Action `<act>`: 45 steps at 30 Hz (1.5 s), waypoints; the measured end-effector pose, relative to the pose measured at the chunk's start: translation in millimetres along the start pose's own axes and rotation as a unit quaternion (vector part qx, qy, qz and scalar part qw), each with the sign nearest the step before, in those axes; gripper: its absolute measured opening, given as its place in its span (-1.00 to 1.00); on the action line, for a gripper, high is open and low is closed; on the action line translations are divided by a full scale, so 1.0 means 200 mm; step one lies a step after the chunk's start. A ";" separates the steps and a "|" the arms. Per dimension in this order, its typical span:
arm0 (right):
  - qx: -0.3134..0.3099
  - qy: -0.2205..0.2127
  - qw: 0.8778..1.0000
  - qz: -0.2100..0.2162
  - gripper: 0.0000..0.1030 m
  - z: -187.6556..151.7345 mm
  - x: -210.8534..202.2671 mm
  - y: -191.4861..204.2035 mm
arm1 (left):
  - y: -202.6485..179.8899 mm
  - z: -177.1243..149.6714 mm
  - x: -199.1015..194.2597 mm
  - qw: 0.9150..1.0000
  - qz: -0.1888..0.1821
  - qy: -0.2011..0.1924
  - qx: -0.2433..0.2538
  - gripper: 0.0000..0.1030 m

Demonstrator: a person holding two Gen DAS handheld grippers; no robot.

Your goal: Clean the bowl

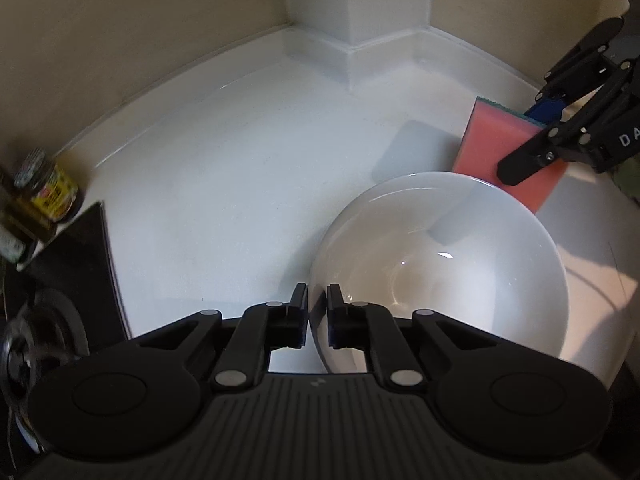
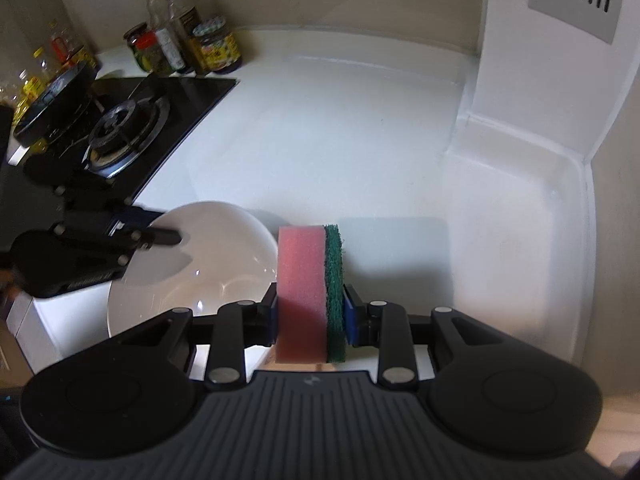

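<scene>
A white bowl (image 1: 440,264) is held over the white counter; my left gripper (image 1: 318,316) is shut on its near rim, one finger inside and one outside. The bowl also shows in the right wrist view (image 2: 208,264), with the left gripper (image 2: 168,236) on its left rim. My right gripper (image 2: 310,316) is shut on a pink sponge with a green scouring side (image 2: 308,280), held upright just right of the bowl. In the left wrist view the sponge (image 1: 496,144) and right gripper (image 1: 532,140) hang over the bowl's far right rim.
A black gas hob (image 2: 132,128) with a burner lies to the left, with a dark pan (image 2: 52,100) on it. Jars and bottles (image 2: 192,40) stand at the back left corner. A white wall column (image 1: 352,20) and raised counter edge (image 2: 576,184) bound the back and right.
</scene>
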State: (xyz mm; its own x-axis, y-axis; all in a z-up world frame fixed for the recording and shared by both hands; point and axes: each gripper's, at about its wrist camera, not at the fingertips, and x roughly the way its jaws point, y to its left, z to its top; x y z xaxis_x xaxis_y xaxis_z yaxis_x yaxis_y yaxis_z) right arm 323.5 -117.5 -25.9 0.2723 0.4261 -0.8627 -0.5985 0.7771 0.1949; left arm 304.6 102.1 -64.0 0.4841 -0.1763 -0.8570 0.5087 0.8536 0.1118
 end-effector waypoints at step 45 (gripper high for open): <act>-0.030 -0.019 0.999 0.013 -0.49 0.01 0.01 -0.03 | 0.08 -0.08 0.04 0.997 -0.004 0.039 -0.061 -0.84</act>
State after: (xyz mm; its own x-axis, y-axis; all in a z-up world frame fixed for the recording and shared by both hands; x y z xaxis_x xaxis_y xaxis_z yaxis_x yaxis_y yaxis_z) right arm 329.5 -119.8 -28.5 0.2832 0.4634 -0.8397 -0.6493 0.7370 0.1878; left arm 306.1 121.5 -77.5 0.4207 -0.1494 -0.8948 0.4196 0.9065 0.0459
